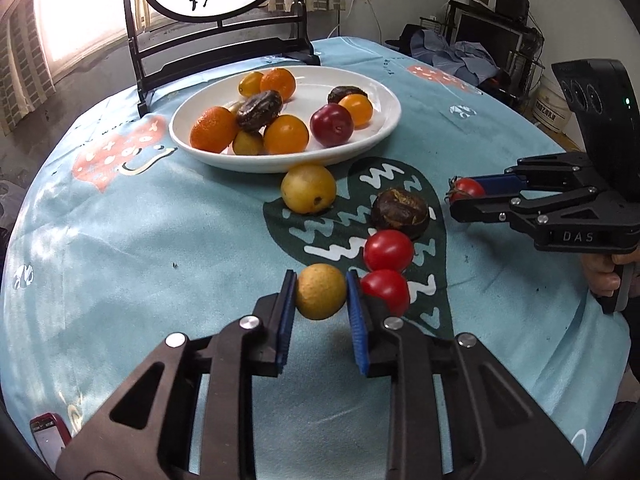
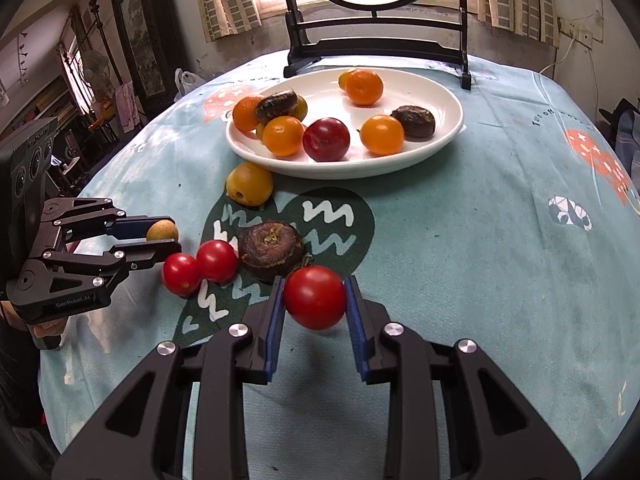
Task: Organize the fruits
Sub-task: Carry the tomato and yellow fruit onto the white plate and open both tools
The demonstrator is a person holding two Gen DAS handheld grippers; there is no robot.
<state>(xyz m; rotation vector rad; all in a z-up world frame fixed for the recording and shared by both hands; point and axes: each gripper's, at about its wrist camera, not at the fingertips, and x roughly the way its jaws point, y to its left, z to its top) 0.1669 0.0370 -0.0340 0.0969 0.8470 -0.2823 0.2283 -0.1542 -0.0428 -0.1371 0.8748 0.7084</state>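
My left gripper is shut on a small tan round fruit, held just above the cloth; it also shows in the right wrist view. My right gripper is shut on a red tomato, also seen in the left wrist view. A white plate holds several oranges, dark brown fruits and a red plum. On the cloth lie a yellow fruit, a dark brown fruit and two red tomatoes.
A black-framed round screen stands behind the plate at the table's far edge. A red phone lies at the near left edge. The table is covered by a light blue cloth. Clutter stands beyond the table on the right.
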